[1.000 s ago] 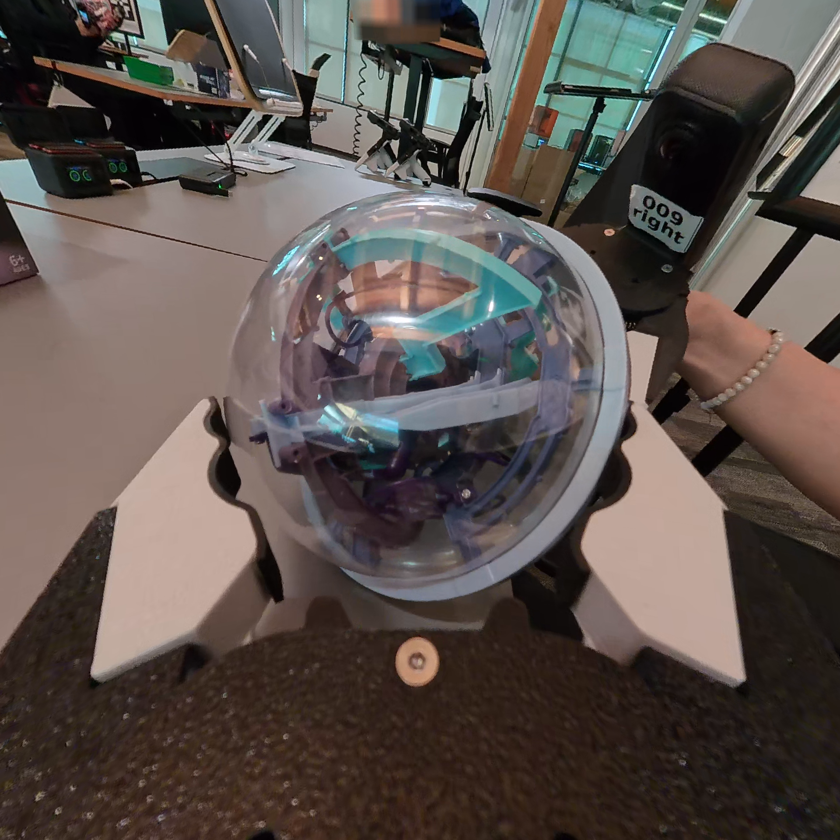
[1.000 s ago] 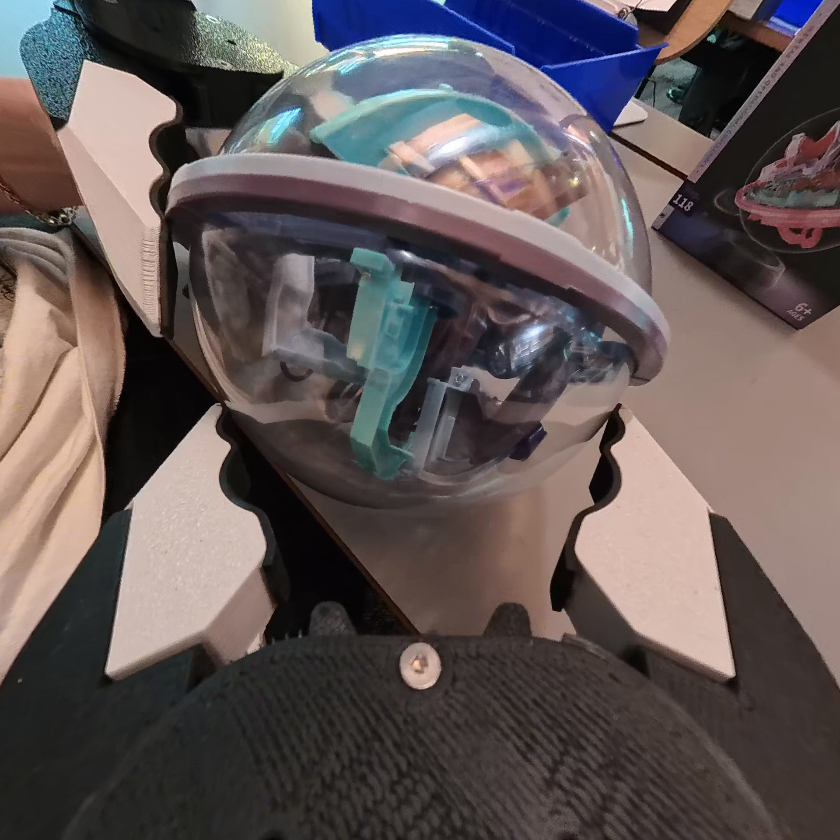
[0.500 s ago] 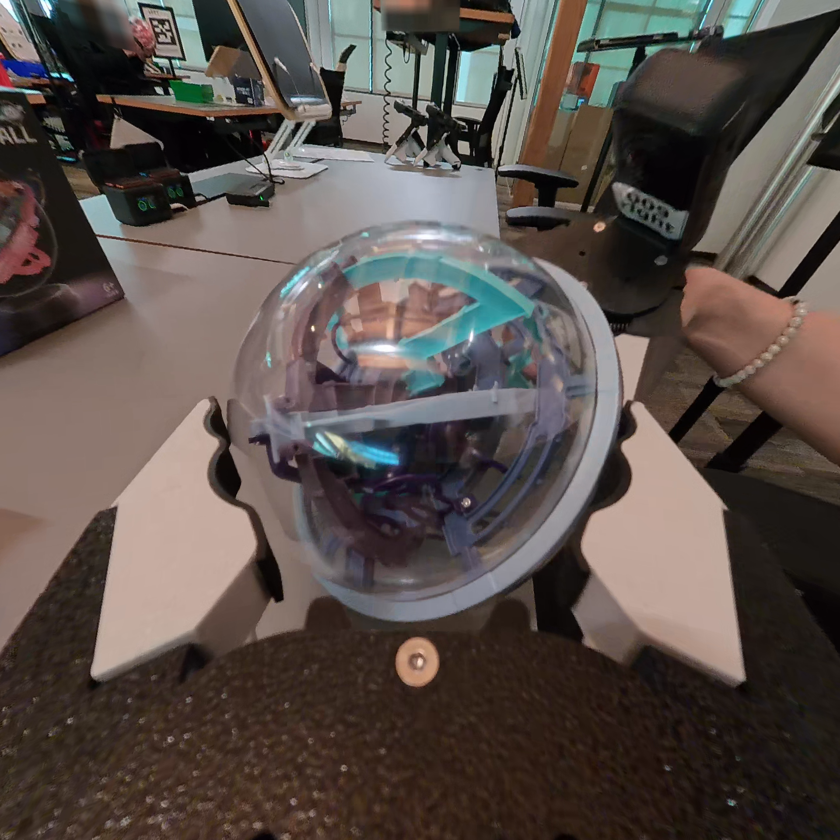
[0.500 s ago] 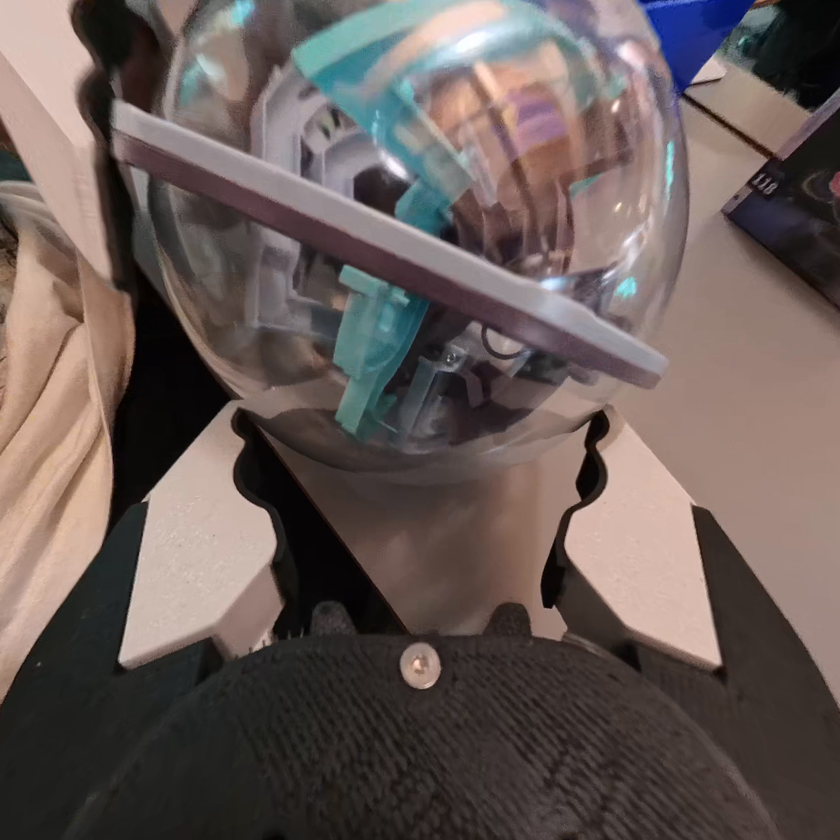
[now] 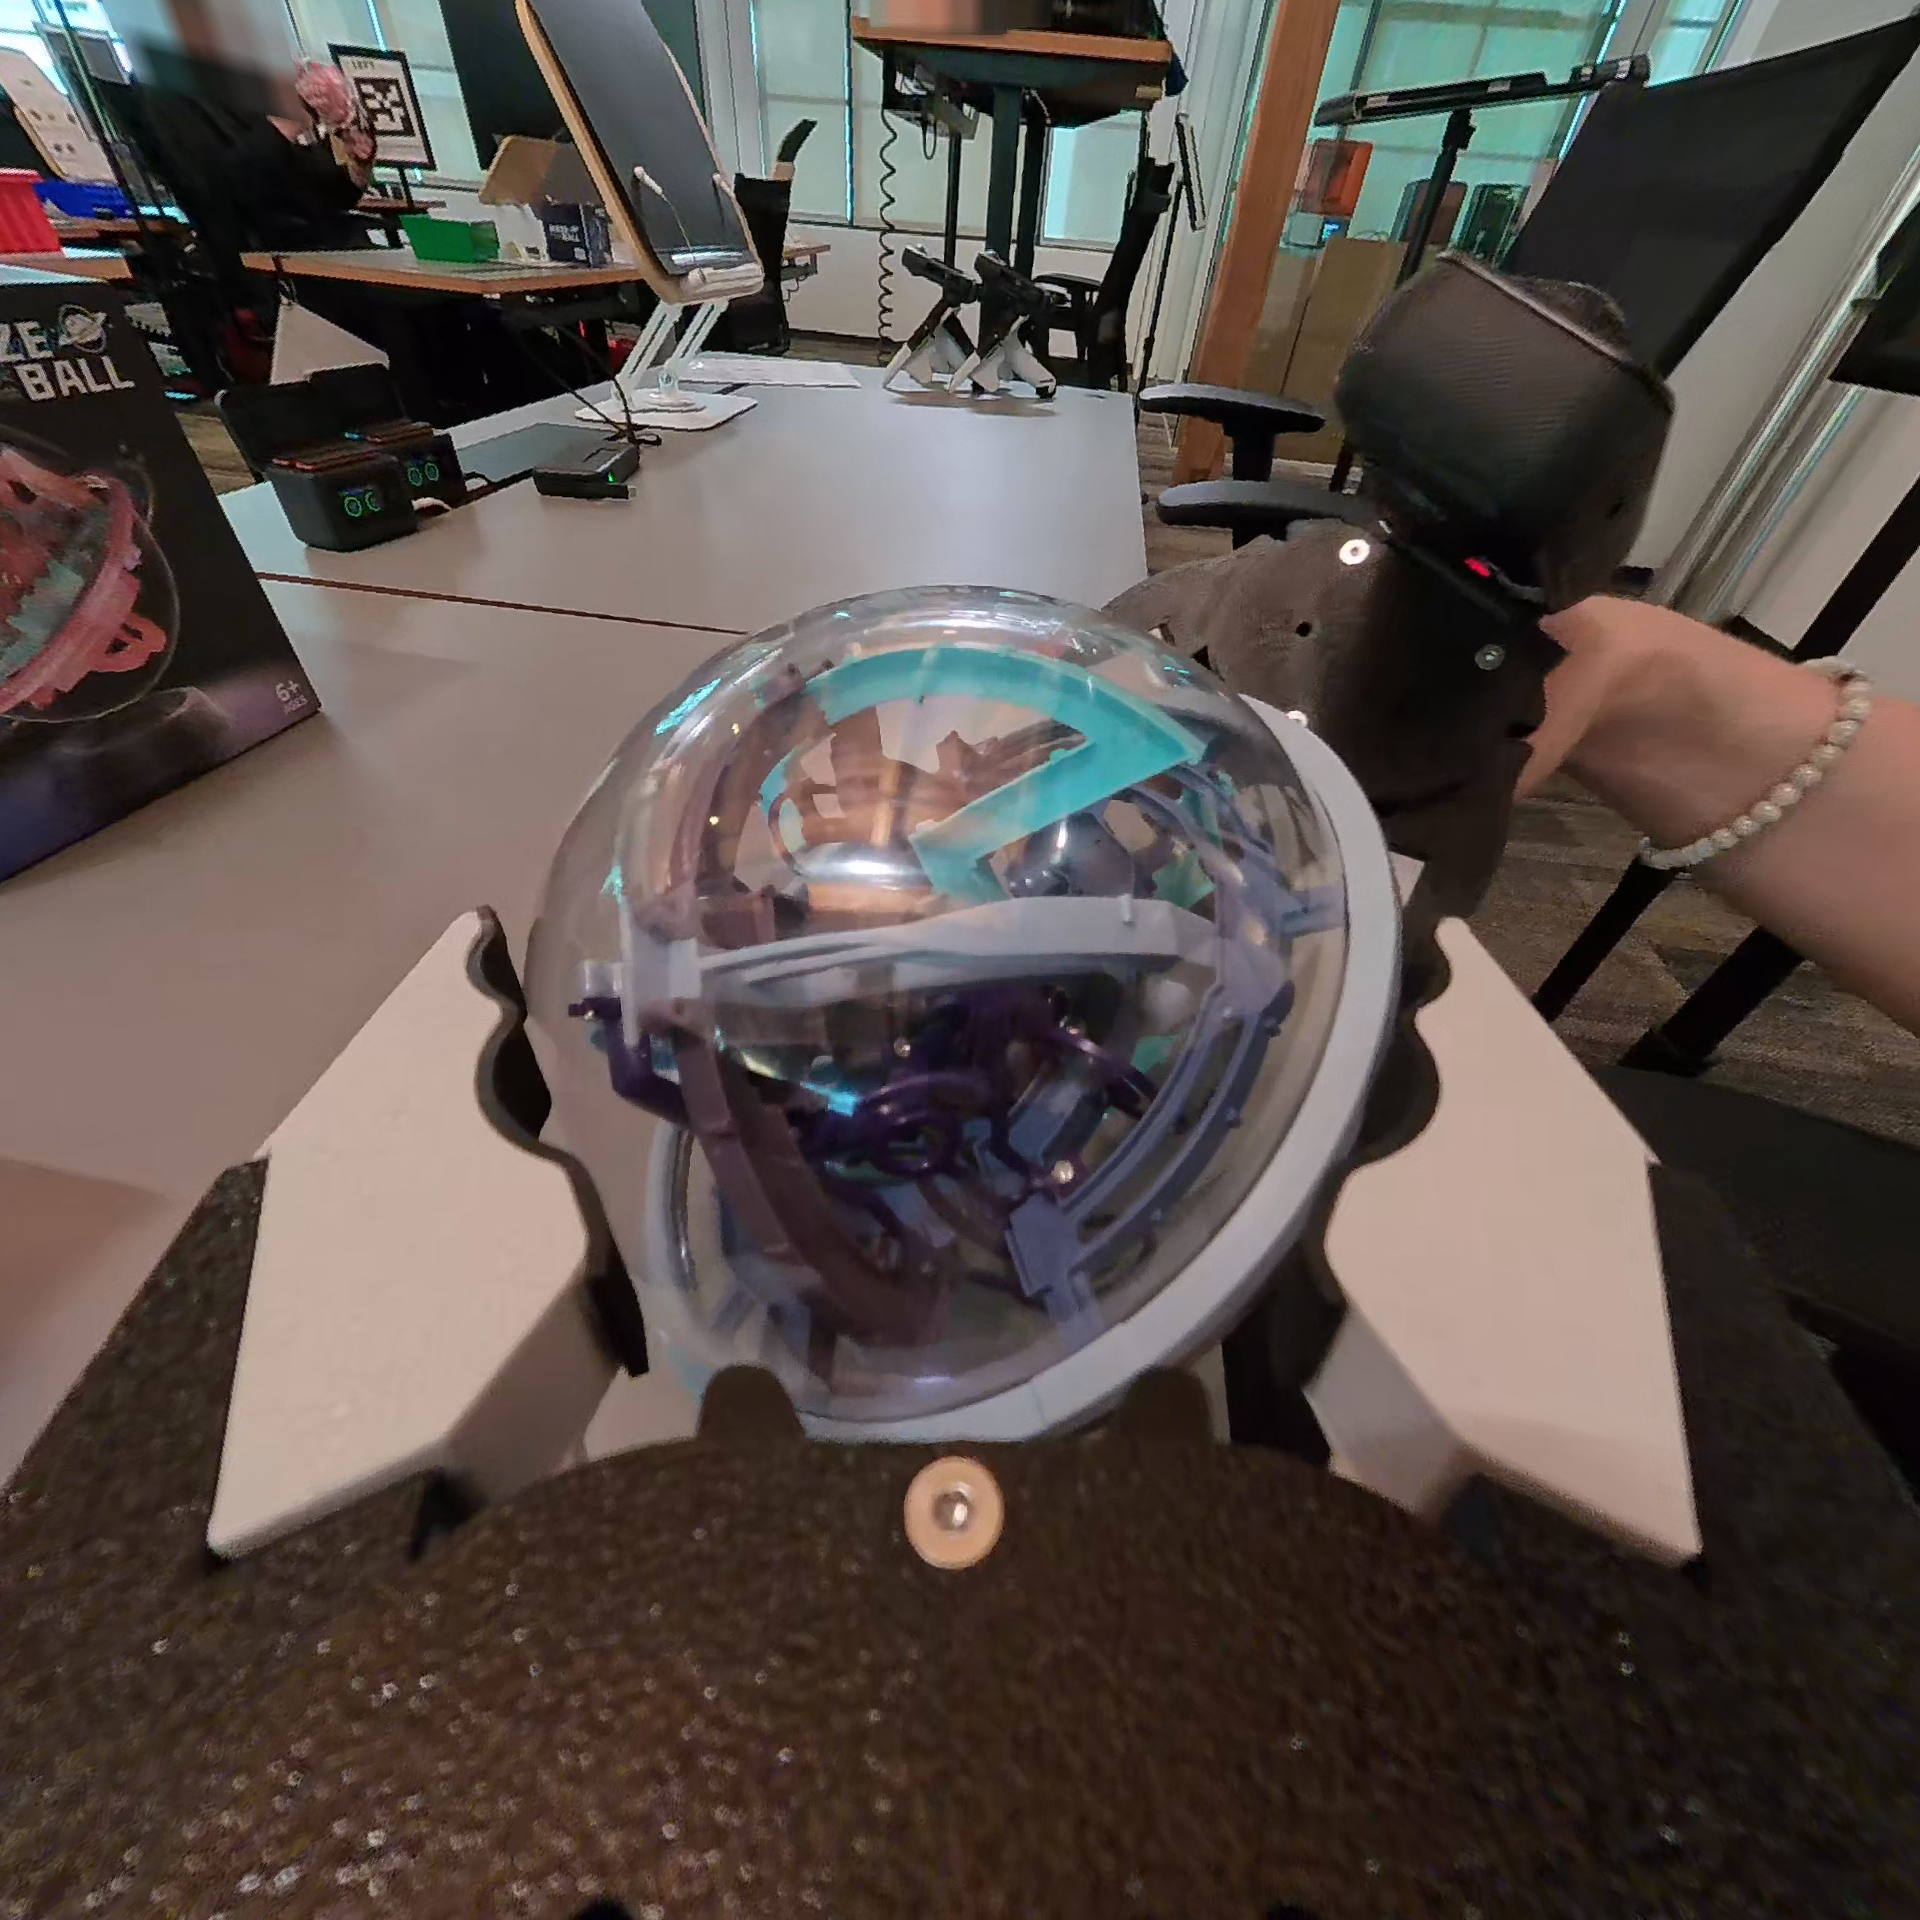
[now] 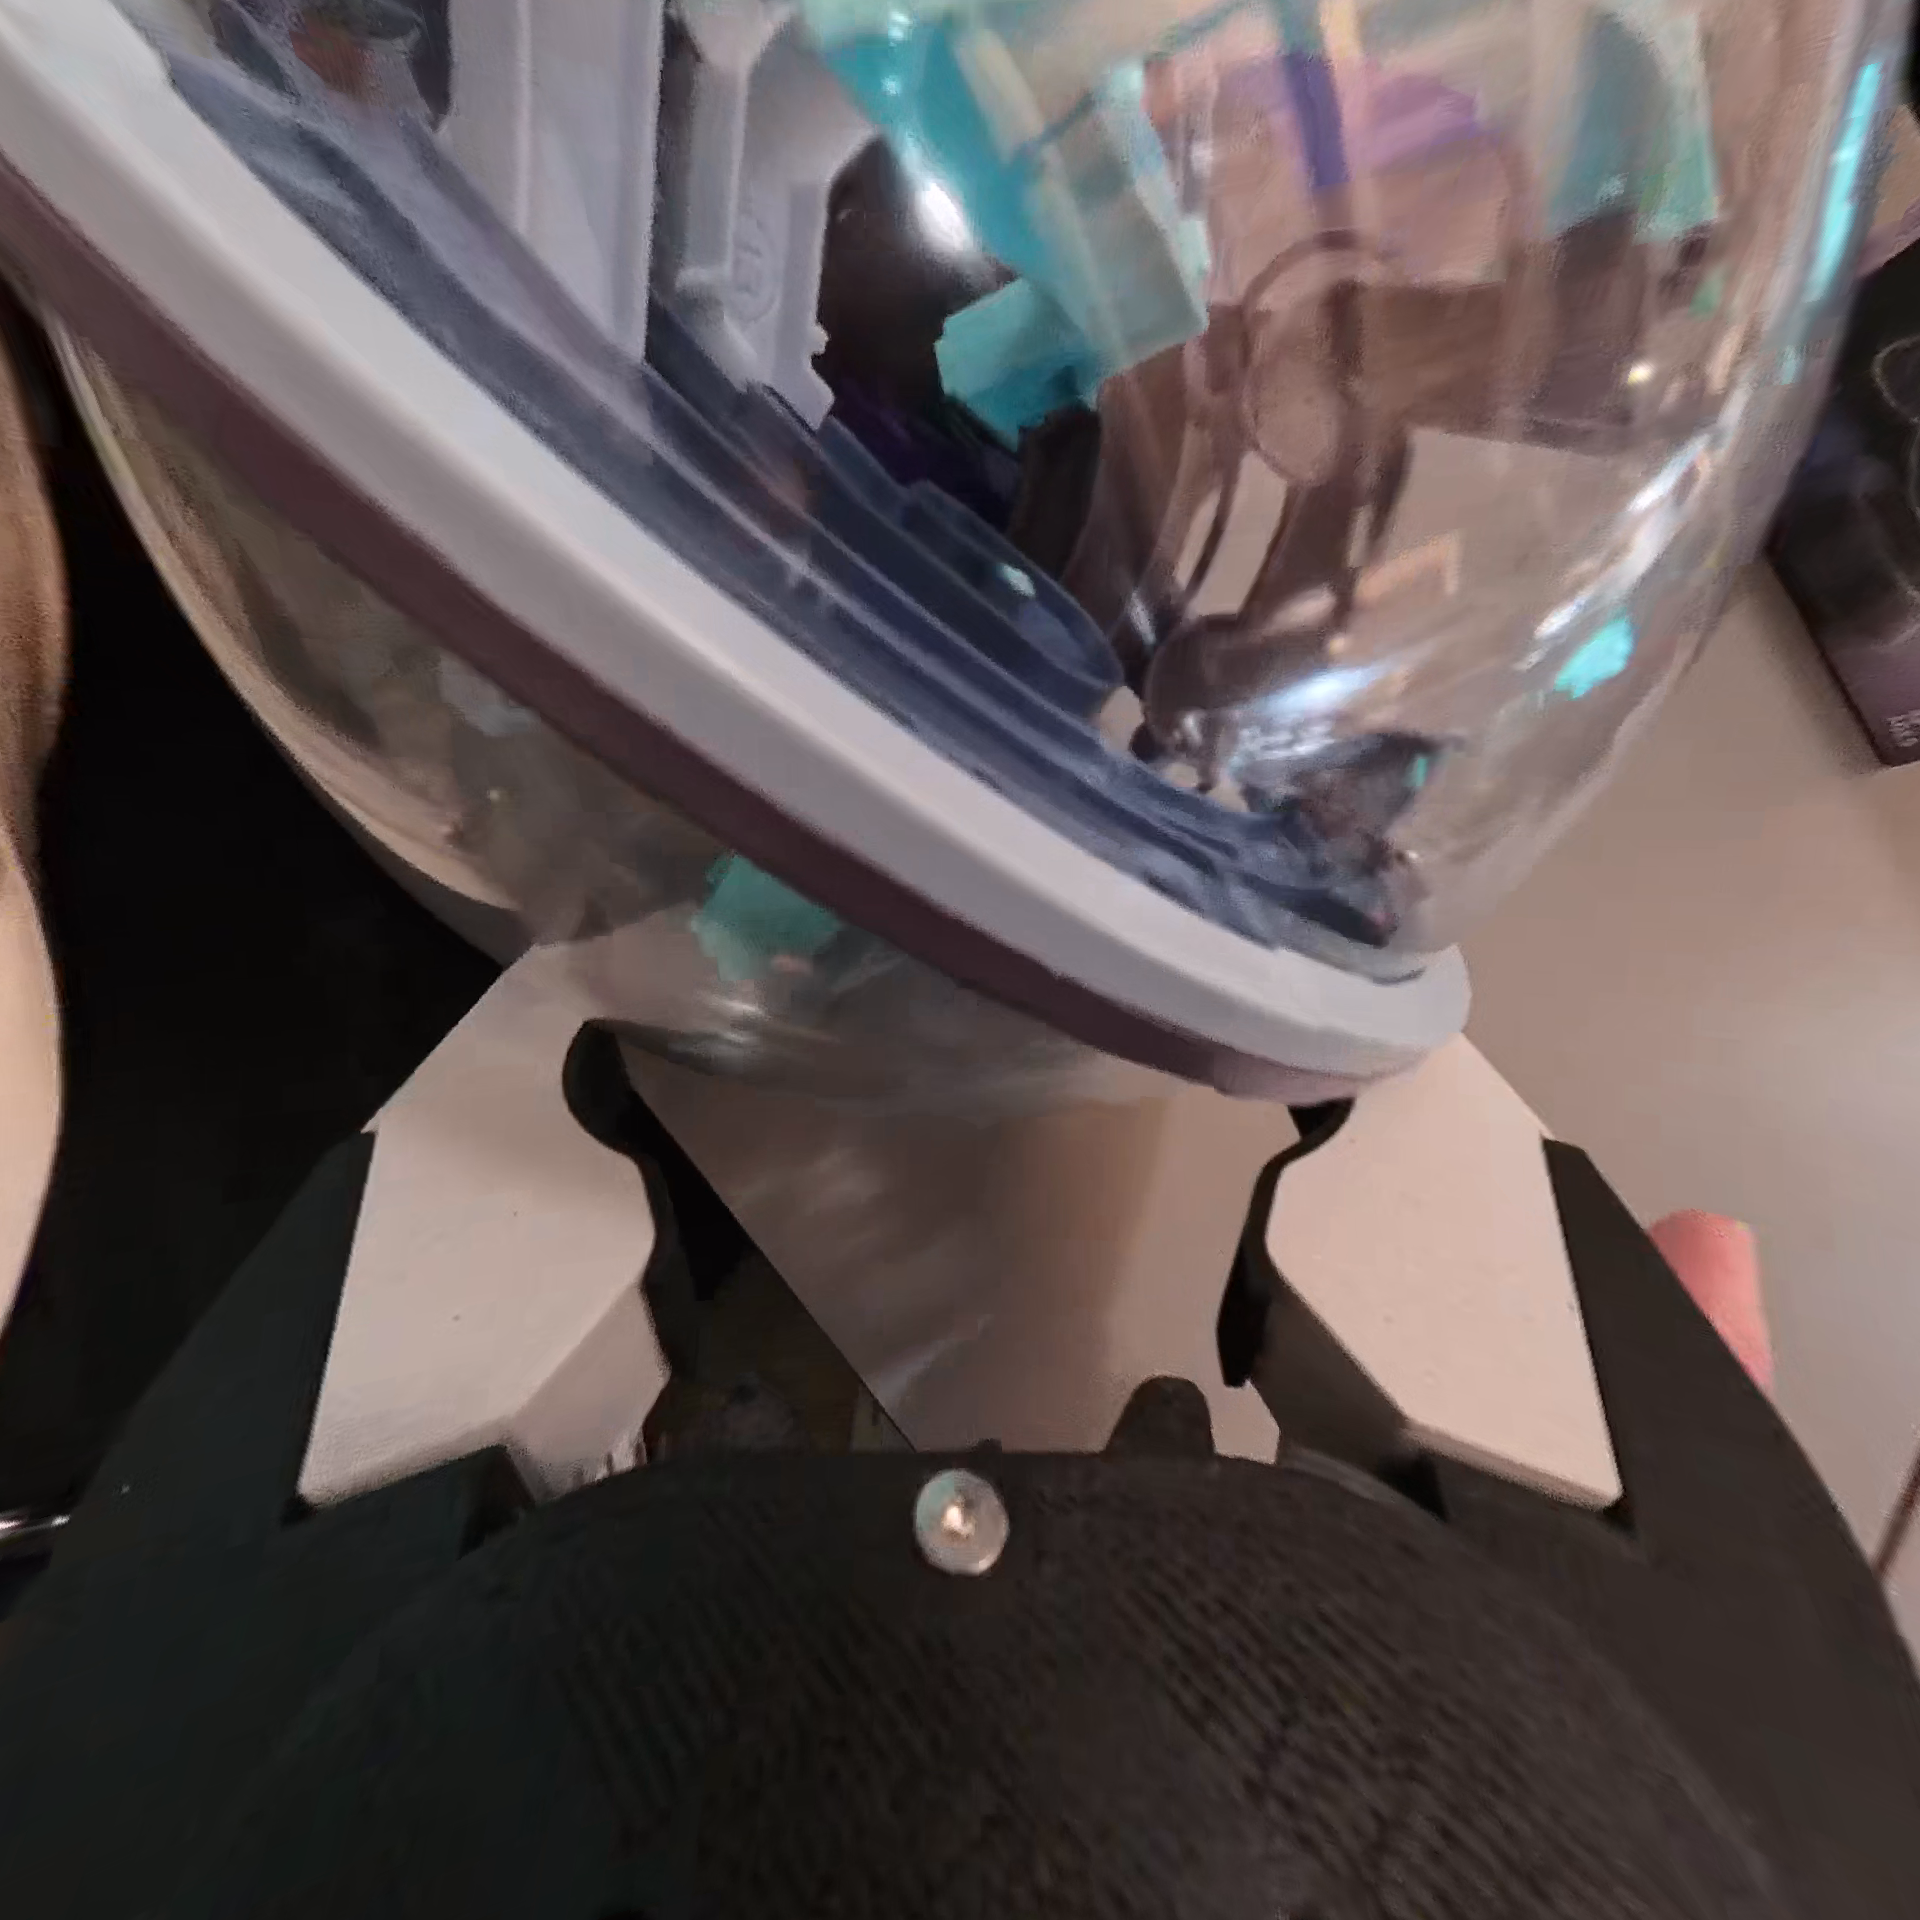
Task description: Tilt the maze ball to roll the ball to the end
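Observation:
The maze ball point(image 5: 956, 987) is a clear sphere with a grey rim and teal, grey and purple tracks inside. My left gripper point(image 5: 961, 935) is spread wide and shut on it, one white finger point(image 5: 416, 1195) pressing each side, and holds it above the table point(image 5: 727, 540). In the right wrist view the ball point(image 6: 935, 520) fills the top, blurred, with its rim slanting down to the right. My right gripper point(image 6: 966, 1049) is open beneath it; the dome's underside and rim lie at its fingertips point(image 6: 1455, 1195). Its body shows behind the ball in the left wrist view point(image 5: 1455, 623).
The toy's dark box point(image 5: 104, 623) stands on the table at the left and shows at the right edge of the right wrist view point(image 6: 1870, 623). A hand with a bead bracelet point(image 5: 1683, 727) holds the right gripper. Chargers point(image 5: 343, 499) and office chairs stand farther back.
The ball has been tilted, its rim now steeper in the right view. My right fingers have narrowed and slid under the ball. The left grasp has not changed.

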### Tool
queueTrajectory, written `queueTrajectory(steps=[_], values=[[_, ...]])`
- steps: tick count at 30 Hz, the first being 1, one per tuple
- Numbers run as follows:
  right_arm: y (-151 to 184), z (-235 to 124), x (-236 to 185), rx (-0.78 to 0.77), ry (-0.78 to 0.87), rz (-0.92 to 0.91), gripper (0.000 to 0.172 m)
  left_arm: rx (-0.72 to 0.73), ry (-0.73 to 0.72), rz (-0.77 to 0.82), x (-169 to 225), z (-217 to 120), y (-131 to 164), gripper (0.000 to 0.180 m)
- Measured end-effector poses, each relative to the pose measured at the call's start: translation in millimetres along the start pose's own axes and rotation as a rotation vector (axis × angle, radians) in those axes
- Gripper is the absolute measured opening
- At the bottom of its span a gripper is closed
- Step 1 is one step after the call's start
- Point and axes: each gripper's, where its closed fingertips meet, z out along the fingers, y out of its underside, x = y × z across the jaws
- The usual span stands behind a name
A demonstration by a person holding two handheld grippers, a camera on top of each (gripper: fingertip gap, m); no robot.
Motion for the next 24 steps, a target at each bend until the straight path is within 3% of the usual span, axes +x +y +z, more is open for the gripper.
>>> queueTrajectory(steps=[3, 14, 17, 24], values=[[2.5, 2.0, 4.6, -0.049, 0.043, -0.027, 0.134, -0.001, -0.010, -0.008, -1.7, 1.0, 1.0, 0.157], [5.1, -17.9, 21.9, -0.174, 0.168, -0.210, 0.127, -0.020, 0.001, -0.030, -7.2, 2.6, 6.9, 0.156], [9.0, -27.9, 24.4, -0.220, 0.185, -0.282, 0.118, -0.014, 0.000, -0.025, -7.2, 4.3, 5.9, 0.156], [5.3, -56.5, 40.0, -0.176, 0.202, -0.239, 0.121, -0.019, 0.003, 0.012, -5.0, 8.5, 4.5, 0.156]])
